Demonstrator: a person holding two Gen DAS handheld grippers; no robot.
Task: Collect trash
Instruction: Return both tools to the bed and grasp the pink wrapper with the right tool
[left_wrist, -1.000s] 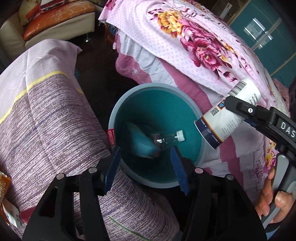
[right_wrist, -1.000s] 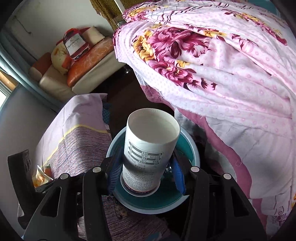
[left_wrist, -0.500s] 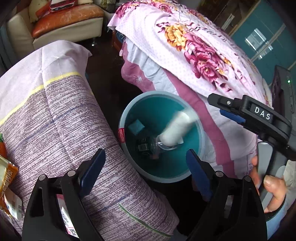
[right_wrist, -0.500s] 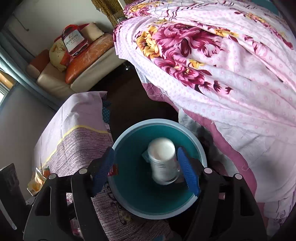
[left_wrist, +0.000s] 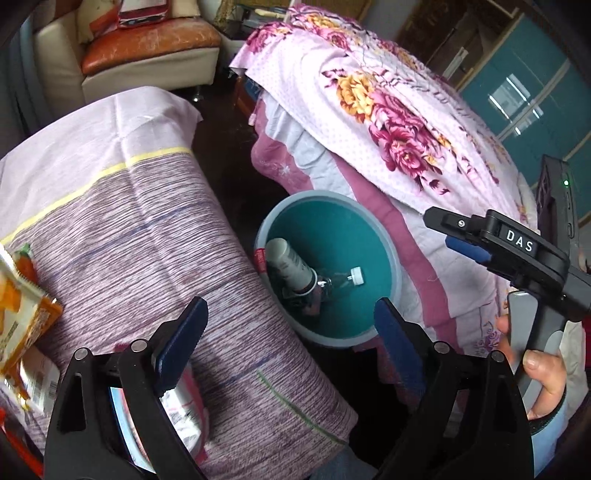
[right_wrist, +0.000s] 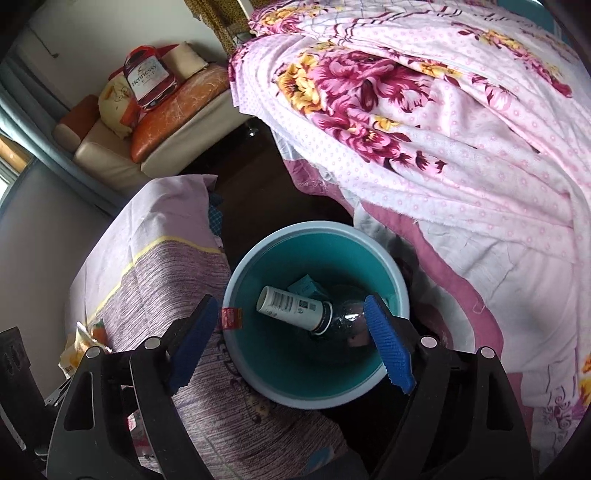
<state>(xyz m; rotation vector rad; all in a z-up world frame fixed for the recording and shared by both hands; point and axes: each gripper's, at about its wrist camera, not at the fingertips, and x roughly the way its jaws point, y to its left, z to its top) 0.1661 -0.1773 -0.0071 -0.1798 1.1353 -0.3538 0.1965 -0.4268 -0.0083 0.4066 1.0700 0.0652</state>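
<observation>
Black tool (left_wrist: 291, 328) frames carry blue ribbed pads, silver screws, "DAS" lettering.

Left gripper (left_wrist: 288, 325) jaws just opened wide, nothing between them. Teal bin (left_wrist: 388, 258) holds white paper cup (left_wrist: 286, 264) lying against its left wall, touching clear bottle (left_wrist: 341, 280). Right gripper (left_wrist: 458, 238) empty.

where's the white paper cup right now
In both wrist views the white paper cup lies on its side inside the teal bin, against the clear plastic bottle.
</observation>
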